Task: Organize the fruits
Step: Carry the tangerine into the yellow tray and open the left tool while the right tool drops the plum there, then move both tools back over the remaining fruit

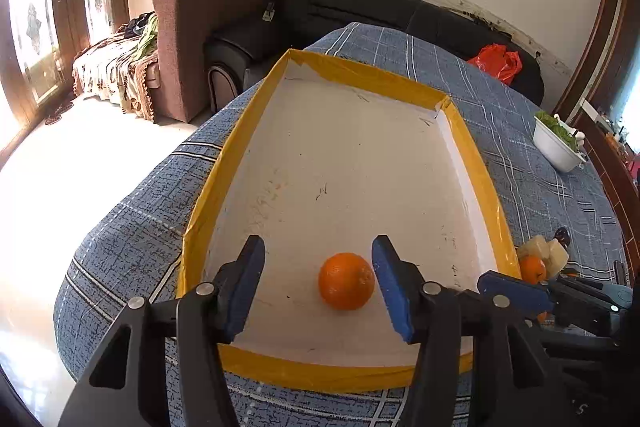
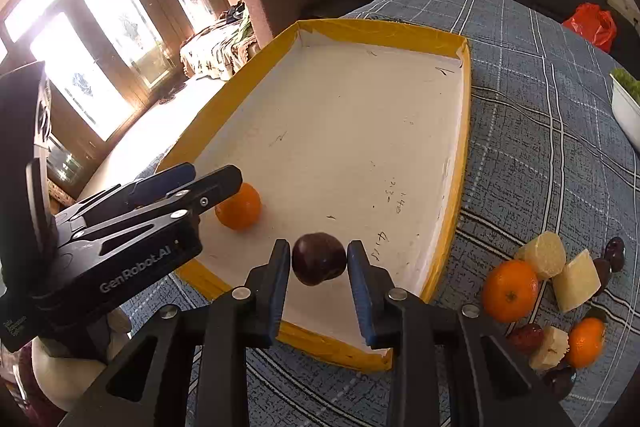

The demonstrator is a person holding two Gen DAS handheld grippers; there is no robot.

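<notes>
Nearest item, right wrist view: right gripper [image 2: 319,263], blue-padded fingers pinching a dark red fruit [image 2: 319,258], plum-like, held at 6 o'clock above the near end of the tray [image 2: 460,163]; whether the fruit already touches the white floor cannot be told. Next item, at 9 o'clock in the same view: left gripper [image 2: 192,183], reaching over the near-left corner of the tray. Left wrist view of that tool: left gripper [image 1: 318,267], fingers spread wide, gripping nothing, with an orange [image 1: 346,281] lying on the tray floor between them, close against the right-hand finger. Tray entry: shallow white box with yellow-taped rim, otherwise bare, lying lengthwise toward 12 o'clock on a blue plaid tablecloth [image 2: 540,115]. Unsorted stock, at 4 o'clock outside the tray's right wall: a loose pile of fruit [image 2: 552,299] comprising further oranges, pale yellow chunks and small dark fruits. Farther, at 2 o'clock: a white bowl of greens [image 1: 558,143]; beyond the table, a red bag [image 2: 590,23] on a dark sofa. Step in hand, by judgement: placing the dark fruit in the tray, the orange being already set down. Next move likely calls for lowering it, parting the fingers gently so it does not roll, then returning to the pile.
</notes>
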